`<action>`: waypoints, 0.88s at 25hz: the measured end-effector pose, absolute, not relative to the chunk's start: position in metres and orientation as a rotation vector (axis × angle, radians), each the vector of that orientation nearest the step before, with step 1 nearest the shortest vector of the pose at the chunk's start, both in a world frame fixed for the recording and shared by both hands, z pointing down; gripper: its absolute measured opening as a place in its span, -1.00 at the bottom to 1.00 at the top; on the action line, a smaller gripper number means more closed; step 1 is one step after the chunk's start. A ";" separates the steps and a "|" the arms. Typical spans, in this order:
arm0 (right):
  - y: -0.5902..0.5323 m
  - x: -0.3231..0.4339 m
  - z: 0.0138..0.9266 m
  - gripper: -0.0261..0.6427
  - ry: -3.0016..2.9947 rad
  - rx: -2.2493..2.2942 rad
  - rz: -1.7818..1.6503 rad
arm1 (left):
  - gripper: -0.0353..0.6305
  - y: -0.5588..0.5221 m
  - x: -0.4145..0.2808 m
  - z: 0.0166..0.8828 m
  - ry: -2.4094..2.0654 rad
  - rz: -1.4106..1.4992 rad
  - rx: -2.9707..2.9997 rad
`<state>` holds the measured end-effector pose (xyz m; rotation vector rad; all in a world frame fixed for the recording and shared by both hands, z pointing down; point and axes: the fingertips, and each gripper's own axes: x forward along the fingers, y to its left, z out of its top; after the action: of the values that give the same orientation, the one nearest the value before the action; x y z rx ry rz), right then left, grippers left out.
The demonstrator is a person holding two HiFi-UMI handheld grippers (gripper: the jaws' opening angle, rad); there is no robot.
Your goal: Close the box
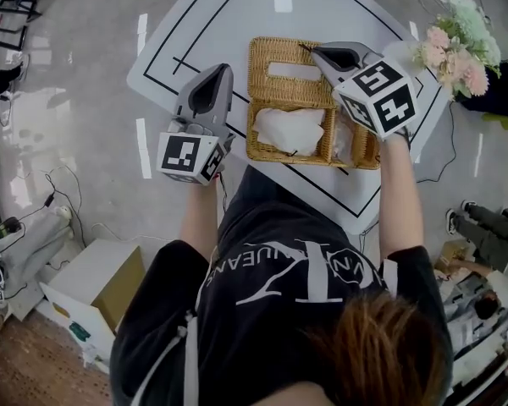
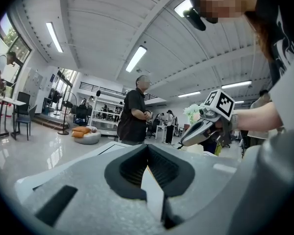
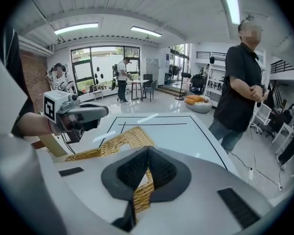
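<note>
Above table (image 1: 237, 7), right claw (image 1: 308, 50) angles down, pinching lid (image 1: 275, 89).

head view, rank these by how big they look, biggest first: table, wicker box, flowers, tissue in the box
1. table
2. wicker box
3. flowers and tissue: about alike. The flowers spread a little wider, but it is too close to rank.
</note>
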<state>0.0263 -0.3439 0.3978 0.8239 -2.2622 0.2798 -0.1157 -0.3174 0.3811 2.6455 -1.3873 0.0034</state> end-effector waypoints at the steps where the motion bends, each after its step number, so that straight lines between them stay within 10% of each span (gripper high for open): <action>1: -0.341 0.027 0.394 -0.92 -2.269 0.829 0.273 | -0.87 -0.315 -0.116 0.379 -1.391 0.004 2.648; 22: -0.264 0.020 0.349 -0.93 -2.373 0.860 0.188 | -0.87 -0.240 -0.122 0.352 -1.468 -0.036 2.667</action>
<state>0.0203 -0.2641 0.3493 0.8604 -2.3726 0.1875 -0.1216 -0.2404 0.3525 2.6670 -1.4677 -0.0364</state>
